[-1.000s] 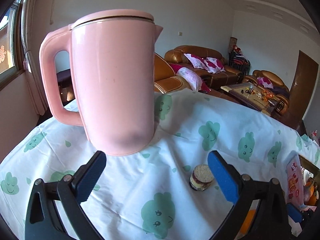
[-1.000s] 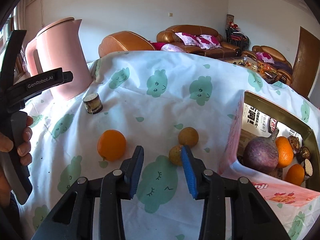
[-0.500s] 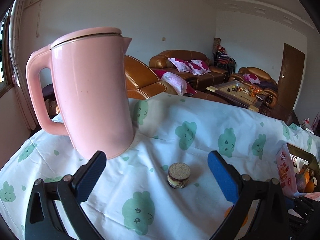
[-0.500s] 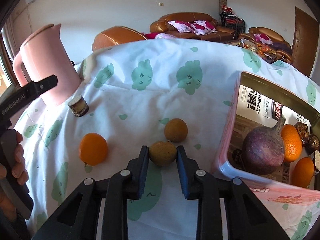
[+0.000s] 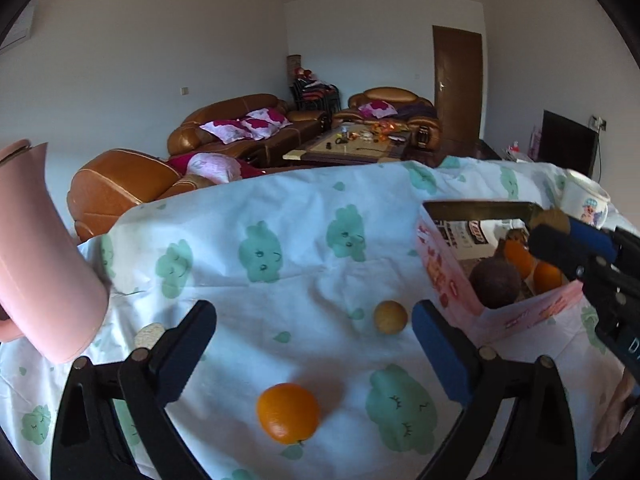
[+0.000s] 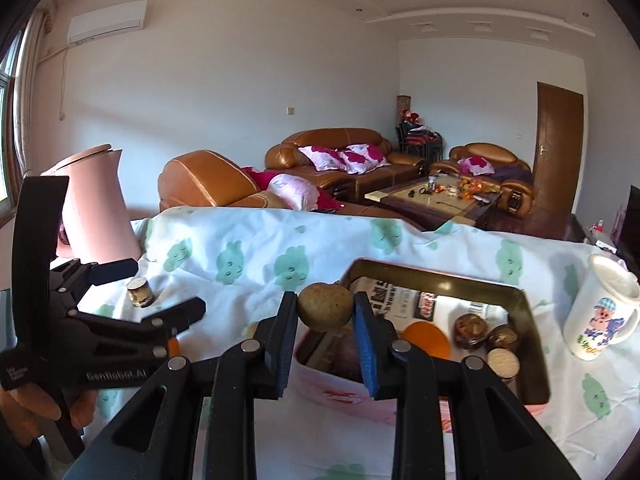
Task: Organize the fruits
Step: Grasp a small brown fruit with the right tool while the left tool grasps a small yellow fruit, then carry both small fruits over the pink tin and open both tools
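A brown fruit [image 6: 325,306] was clamped between the right gripper's [image 6: 325,340] pads, held above the near rim of the box [image 6: 534,344]. An orange [image 6: 426,339] was seen inside. The left gripper [image 6: 156,294], jaws closing on nothing, was seen beside a kettle [image 6: 96,204].

A home living room: brown leather sofas [image 6: 332,148] with floral cushions mid-frame, a cluttered coffee table [image 6: 436,196] right of centre, an air conditioner [image 6: 106,22] upper left.

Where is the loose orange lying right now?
In the left wrist view, the orange lies on the tablecloth low between the left gripper's fingers, nearer than the brown fruit.
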Available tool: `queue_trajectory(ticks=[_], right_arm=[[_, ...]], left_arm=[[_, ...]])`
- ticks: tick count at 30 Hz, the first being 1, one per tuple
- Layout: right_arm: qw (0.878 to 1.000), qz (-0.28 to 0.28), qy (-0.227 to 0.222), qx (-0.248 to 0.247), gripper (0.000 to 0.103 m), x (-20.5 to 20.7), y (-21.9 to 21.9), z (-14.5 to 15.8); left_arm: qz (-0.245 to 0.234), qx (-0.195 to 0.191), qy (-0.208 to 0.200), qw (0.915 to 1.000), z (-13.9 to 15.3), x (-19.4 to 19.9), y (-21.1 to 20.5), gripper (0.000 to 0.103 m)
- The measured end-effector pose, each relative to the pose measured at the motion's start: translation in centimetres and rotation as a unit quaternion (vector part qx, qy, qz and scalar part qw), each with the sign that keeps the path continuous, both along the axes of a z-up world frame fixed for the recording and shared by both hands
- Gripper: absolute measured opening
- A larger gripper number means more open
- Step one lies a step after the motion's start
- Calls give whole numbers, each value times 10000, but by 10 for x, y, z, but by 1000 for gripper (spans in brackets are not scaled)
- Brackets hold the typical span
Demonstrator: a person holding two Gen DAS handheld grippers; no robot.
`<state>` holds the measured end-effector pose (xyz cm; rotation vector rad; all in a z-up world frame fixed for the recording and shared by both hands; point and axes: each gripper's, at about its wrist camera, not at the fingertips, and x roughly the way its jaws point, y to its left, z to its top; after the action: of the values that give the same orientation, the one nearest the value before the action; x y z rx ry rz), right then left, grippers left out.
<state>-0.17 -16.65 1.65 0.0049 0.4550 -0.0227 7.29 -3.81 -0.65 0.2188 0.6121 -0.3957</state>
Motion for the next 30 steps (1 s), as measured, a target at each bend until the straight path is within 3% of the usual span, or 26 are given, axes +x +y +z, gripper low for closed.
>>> queue_trajectory(ticks=[8,14,16,22,30], right_arm=[[9999,-35,90,106,30,2,-20,-1],[9997,106,96,191,30,1,-17,-3],[9996,138,90,219,30,1,-17,-3],[9993,205,169,257,30,3,-14,-7],[9985,238,275,397,30,6,-16,-14]], left_arm=[[-306,690,597,9954,-26,19,-43,70],[-401,862,863,9917,-40,31,-60,44],[-457,866,873,9914,-40,31,-63,29],[-263,1022,600,9926,-35,23,-64,29],[508,478,190,9974,-17,4,-32,29]])
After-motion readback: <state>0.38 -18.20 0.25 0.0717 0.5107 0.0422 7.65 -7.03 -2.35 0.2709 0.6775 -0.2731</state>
